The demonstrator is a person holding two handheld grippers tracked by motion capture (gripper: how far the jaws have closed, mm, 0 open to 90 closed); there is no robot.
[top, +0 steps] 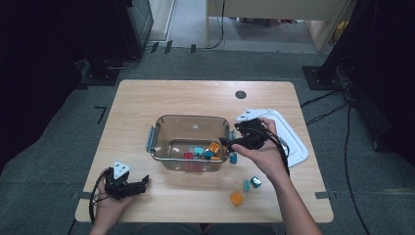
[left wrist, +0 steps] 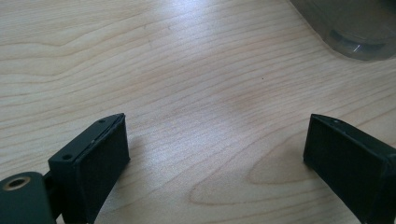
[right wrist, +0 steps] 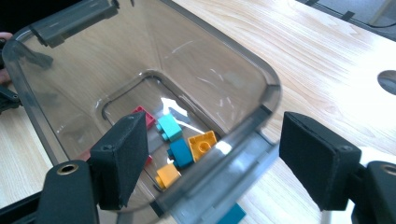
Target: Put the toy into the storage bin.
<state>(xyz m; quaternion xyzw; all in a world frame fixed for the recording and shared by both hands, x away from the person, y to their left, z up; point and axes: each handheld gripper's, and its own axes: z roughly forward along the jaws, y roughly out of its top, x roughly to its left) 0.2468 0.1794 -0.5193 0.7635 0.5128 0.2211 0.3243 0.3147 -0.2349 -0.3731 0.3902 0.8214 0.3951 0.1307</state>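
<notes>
A clear plastic container (top: 191,118) stands mid-table and holds several small bricks: red (top: 188,155), teal (top: 198,151), orange (top: 214,146) and blue. My right gripper (top: 229,142) hovers at the container's right rim, open, with nothing between its pads. In the right gripper view its jaws (right wrist: 215,154) straddle the rim (right wrist: 267,81), over a red brick (right wrist: 144,116), a teal brick (right wrist: 169,127), a yellow-orange brick (right wrist: 202,144) and a blue brick (right wrist: 181,152). My left gripper (top: 143,182) rests at the table's front left, open and empty (left wrist: 217,158) over bare wood.
Loose bricks lie right of the container: a teal one (top: 233,157) by its wall, another teal one (top: 246,185), a dark blue one (top: 255,181) and an orange one (top: 236,198) near the front edge. A white lid (top: 295,143) lies at the right. A cable hole (top: 240,94) sits at the back.
</notes>
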